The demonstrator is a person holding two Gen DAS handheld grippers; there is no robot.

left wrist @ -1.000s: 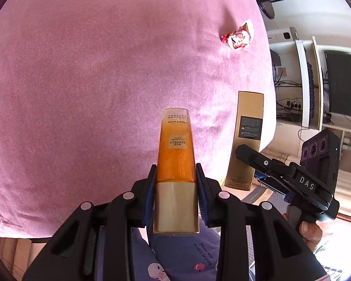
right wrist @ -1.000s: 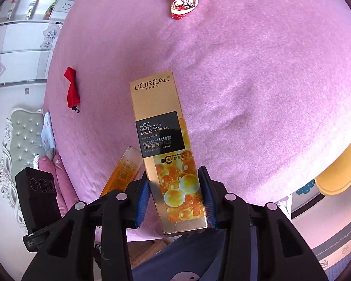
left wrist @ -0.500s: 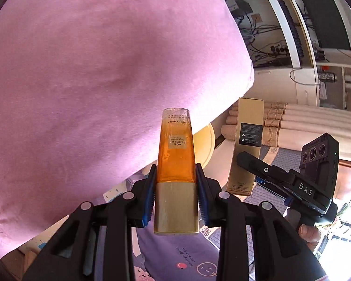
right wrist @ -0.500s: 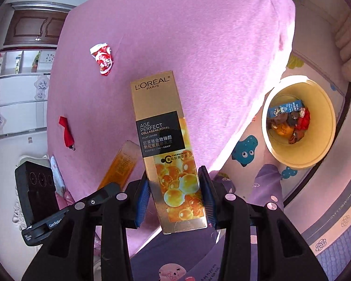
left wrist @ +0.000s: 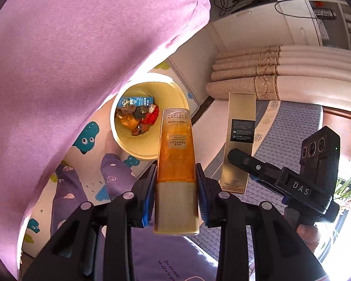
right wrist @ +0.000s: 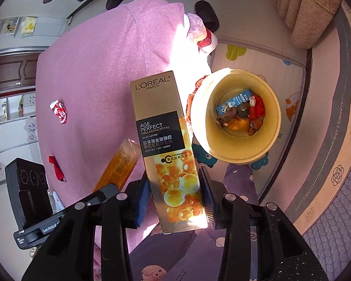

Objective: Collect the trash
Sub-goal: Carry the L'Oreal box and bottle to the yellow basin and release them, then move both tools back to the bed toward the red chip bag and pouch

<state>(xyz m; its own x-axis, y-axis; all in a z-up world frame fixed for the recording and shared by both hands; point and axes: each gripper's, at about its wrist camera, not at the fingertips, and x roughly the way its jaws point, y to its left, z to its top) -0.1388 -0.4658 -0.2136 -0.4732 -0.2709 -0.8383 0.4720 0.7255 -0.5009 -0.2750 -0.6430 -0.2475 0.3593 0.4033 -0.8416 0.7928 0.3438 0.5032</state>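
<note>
- Two items are held: the left gripper [left wrist: 176,194] is clamped on the bottle [left wrist: 176,154]; the right gripper [right wrist: 175,199] is clamped on the box [right wrist: 167,145].
- Change: a second ago only the bed [right wrist: 100,75] lay beyond both jaws; now the bin [right wrist: 236,117] lies ahead.
- Bin position: ahead-left of the left jaws, ahead-right of the right jaws, partly filled.
- Implication: release over the bin is likely next.
- Remaining: a wrapper [right wrist: 59,112] on the bed.
- Room: printed floor mat [right wrist: 292,75] under the bin.

Both grippers are black plastic with silver round screws; the fingers [left wrist: 149,192] carry blue ribbed pads. The person's trousers [left wrist: 114,180] are purple with small cartoon prints.
</note>
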